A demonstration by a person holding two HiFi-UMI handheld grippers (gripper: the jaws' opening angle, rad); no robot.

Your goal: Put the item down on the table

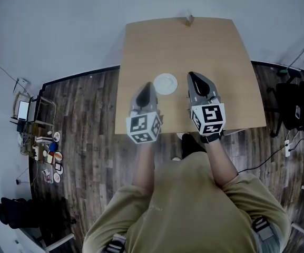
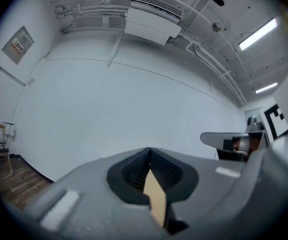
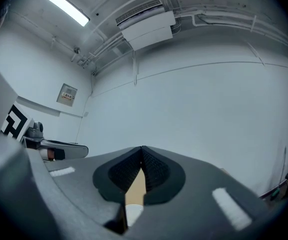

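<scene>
Lying flat, the round white disc (image 1: pixel 165 84) rests between left tongs (image 1: pixel 147 85) and right tongs (image 1: pixel 192 76), both closed.

even, cool indoor light from ceiling strip lights (image 3: pixel 66 6); soft shadows, no glare on the tabletop (image 1: pixel 183 46). strong fisheye bending with dark corners; nearest claw surfaces look soft.

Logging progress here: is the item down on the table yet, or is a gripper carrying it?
Done, it seems: the white round item lies on the table between the grippers. In hand: nothing; the left gripper and right gripper each show fingers closed together, empty. Left: apparently nothing for this task.
</scene>
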